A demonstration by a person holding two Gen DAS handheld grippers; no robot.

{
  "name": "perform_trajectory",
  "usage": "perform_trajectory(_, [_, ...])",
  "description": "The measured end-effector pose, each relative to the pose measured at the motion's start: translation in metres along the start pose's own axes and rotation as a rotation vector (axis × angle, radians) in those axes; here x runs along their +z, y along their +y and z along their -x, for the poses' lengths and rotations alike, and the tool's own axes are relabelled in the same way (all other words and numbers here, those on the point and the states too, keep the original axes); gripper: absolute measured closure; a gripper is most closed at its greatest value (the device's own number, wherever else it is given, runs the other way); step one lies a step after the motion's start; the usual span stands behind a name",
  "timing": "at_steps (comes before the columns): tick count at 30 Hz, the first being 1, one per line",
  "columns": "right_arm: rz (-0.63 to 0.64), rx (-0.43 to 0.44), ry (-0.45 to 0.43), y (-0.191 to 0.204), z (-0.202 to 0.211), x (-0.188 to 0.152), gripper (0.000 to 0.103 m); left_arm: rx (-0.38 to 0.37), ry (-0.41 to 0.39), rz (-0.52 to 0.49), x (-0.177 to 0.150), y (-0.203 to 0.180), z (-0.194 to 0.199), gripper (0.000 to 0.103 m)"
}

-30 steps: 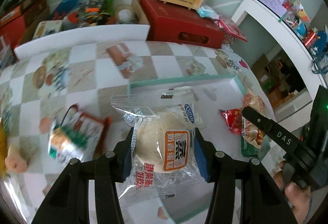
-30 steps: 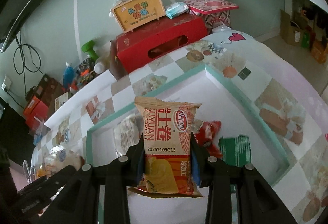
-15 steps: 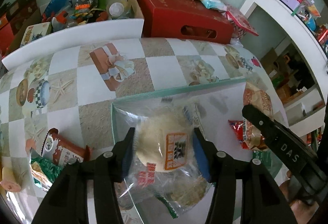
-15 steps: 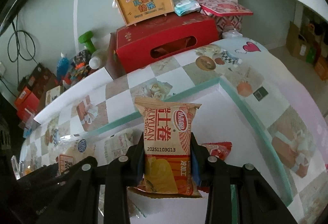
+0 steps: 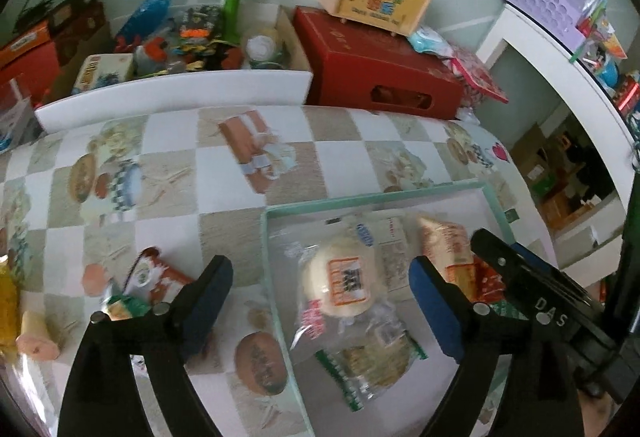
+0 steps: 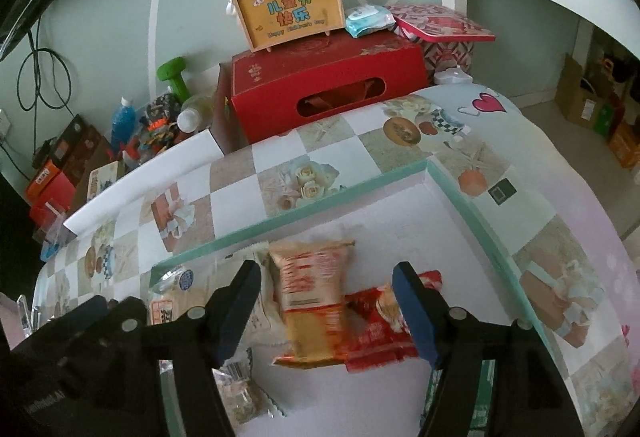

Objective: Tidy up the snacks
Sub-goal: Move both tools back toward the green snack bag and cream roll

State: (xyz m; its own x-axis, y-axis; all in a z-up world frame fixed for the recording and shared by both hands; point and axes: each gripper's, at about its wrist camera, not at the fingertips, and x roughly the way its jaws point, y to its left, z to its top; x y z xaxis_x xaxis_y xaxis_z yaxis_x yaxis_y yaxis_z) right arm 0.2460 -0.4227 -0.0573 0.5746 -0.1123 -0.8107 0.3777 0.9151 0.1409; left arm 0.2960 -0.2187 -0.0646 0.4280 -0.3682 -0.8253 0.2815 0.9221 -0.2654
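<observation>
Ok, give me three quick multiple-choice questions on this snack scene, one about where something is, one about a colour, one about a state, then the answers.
1. Where does the bun in clear wrap lie?
A. on the red box
B. inside the green-rimmed tray
C. on the floor

2. What colour is the dumbbell behind the table?
A. green
B. purple
C. white

3. How does the right gripper stand to the orange snack pack?
A. clamped on it
B. open, pads clear of it
C. shut beside it

Answers:
1 B, the bun rests on the tray's white floor.
2 A, it is bright green.
3 B, its jaws have just been opening; the pack lies between them, untouched.
</observation>
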Motion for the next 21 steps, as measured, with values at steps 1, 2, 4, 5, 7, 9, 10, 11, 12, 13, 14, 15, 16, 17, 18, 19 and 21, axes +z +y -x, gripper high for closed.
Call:
perform_trajectory(1, [0.001,-0.003,0.004,0.001,0.001,-0.003,0.026,0.004,0.002,0.008,-0.002,0.004,0.002,0.013])
perform_trajectory(2, [0.002,-0.004,0.006,0.001,0.002,-0.004,0.019,0.002,0.003,0.011,-0.004,0.006,0.003,0.013])
perform_trajectory(4, [0.003,-0.008,0.013,0.003,0.003,-0.010,0.012,0.009,0.003,0.019,-0.009,0.012,0.007,0.013])
perform_trajectory(5, [0.005,-0.008,0.015,0.005,0.004,-0.012,0.009,0.017,0.001,0.019,-0.012,0.014,0.008,0.012])
perform_trajectory(7, [0.009,-0.005,0.019,0.008,0.005,-0.018,0.001,0.035,-0.008,0.029,-0.018,0.021,0.012,0.012])
perform_trajectory(9, [0.012,-0.003,0.015,0.011,0.008,-0.024,0.000,0.029,-0.013,0.054,-0.023,0.030,0.017,0.012])
perform_trajectory(10, [0.013,0.001,0.012,0.013,0.009,-0.027,0.000,0.028,-0.016,0.065,-0.026,0.034,0.019,0.010])
perform_trajectory(11, [0.012,0.005,0.011,0.014,0.010,-0.030,0.000,0.028,-0.019,0.074,-0.028,0.038,0.021,0.002])
perform_trajectory(12, [0.010,0.008,0.009,0.016,0.012,-0.032,0.000,0.027,-0.026,0.081,-0.031,0.042,0.024,0.000])
perform_trajectory(13, [0.008,0.011,0.005,0.018,0.013,-0.034,0.000,0.032,-0.042,0.086,-0.035,0.046,0.028,0.000])
perform_trajectory(14, [0.007,0.014,-0.002,0.020,0.016,-0.036,0.000,0.041,-0.054,0.083,-0.037,0.048,0.032,0.000])
perform_trajectory(15, [0.008,0.012,-0.008,0.023,0.018,-0.039,0.000,0.052,-0.067,0.078,-0.039,0.051,0.036,0.000])
perform_trajectory(16, [0.011,0.007,-0.012,0.026,0.020,-0.040,0.000,0.059,-0.076,0.074,-0.041,0.053,0.039,0.000])
perform_trajectory(17, [0.014,0.005,-0.015,0.028,0.022,-0.042,0.000,0.069,-0.085,0.070,-0.044,0.056,0.043,0.000])
perform_trajectory(18, [0.015,0.008,-0.018,0.030,0.023,-0.043,0.000,0.075,-0.088,0.068,-0.044,0.058,0.045,0.000])
perform_trajectory(19, [0.014,0.018,-0.021,0.033,0.026,-0.045,0.000,0.085,-0.095,0.069,-0.046,0.062,0.050,0.000])
perform_trajectory(21, [0.005,0.025,-0.025,0.036,0.029,-0.047,0.000,0.095,-0.109,0.076,-0.048,0.068,0.056,0.000])
